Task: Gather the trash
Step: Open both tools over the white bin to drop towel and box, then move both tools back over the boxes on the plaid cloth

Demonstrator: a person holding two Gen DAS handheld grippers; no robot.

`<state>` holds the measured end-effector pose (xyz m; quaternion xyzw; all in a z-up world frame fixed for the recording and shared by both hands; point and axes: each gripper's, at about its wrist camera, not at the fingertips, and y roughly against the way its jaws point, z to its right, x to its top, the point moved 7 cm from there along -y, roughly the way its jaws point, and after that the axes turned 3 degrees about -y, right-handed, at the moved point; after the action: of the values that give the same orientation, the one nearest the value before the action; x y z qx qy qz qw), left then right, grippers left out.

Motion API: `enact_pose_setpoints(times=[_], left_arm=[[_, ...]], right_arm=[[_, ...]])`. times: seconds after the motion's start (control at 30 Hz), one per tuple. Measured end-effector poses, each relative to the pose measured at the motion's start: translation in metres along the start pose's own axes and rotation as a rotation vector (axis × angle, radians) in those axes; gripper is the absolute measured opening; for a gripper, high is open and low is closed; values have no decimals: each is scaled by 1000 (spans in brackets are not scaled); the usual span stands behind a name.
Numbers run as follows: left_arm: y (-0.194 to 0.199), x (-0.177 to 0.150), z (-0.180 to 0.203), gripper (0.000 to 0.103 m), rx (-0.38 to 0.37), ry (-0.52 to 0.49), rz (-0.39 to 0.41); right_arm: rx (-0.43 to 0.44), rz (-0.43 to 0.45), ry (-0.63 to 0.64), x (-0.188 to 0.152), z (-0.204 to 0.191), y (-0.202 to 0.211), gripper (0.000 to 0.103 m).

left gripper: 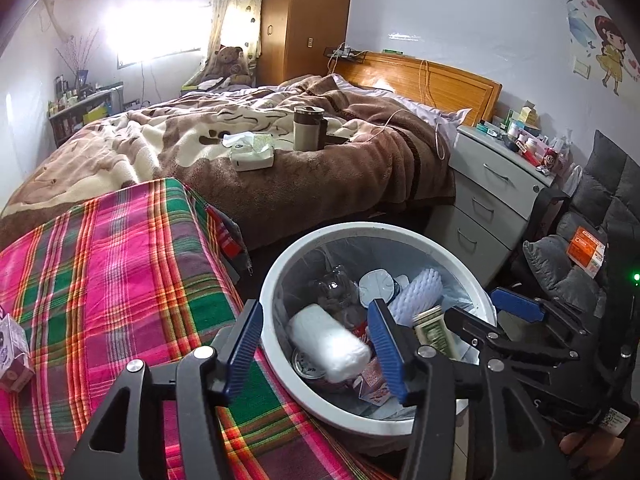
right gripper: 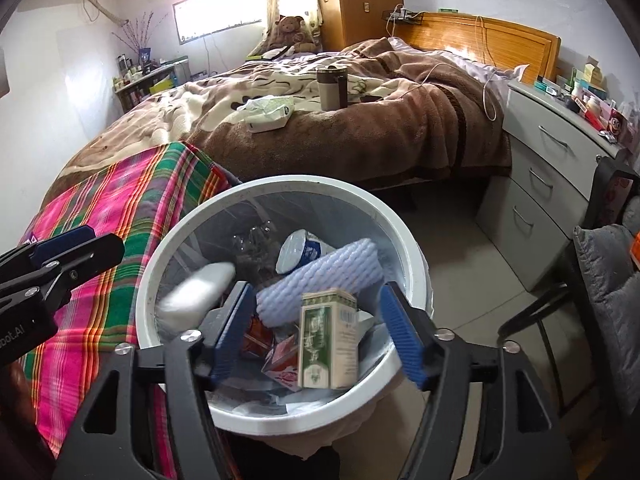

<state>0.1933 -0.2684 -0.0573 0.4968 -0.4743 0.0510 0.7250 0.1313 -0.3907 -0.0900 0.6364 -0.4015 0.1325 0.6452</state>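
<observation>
White bin (right gripper: 404, 236); both tongs open

The left black plastic claw (left gripper: 316, 348) has two fingers faced with ribbed blue pads (left gripper: 386, 350), carried on angular black linkage arms with triangular cut-outs and round silver screw heads. The right black plastic claw (right gripper: 318, 340) is built the same, with ribbed blue pads (right gripper: 402, 342). White lettering marks the left claw's body in the right wrist view.
</observation>
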Motion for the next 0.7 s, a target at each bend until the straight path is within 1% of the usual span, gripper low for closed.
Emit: enact_pose_setpoints(times=[0.27,0.4,0.6,0.7], left_arm=[[9,-3,-7,59,6,19,7],[15,-5,-13,64,12,38,16],[27,-8,-21,64,16,66,29],[35,-10,-25,64,38,64,39]], right_arm=[[-1,6,5,1,-3,3,68],[1,13,4,1,-6,5,68],[15,26,3,1,-11,9,68],[20,31,7,0,-16,12,68]])
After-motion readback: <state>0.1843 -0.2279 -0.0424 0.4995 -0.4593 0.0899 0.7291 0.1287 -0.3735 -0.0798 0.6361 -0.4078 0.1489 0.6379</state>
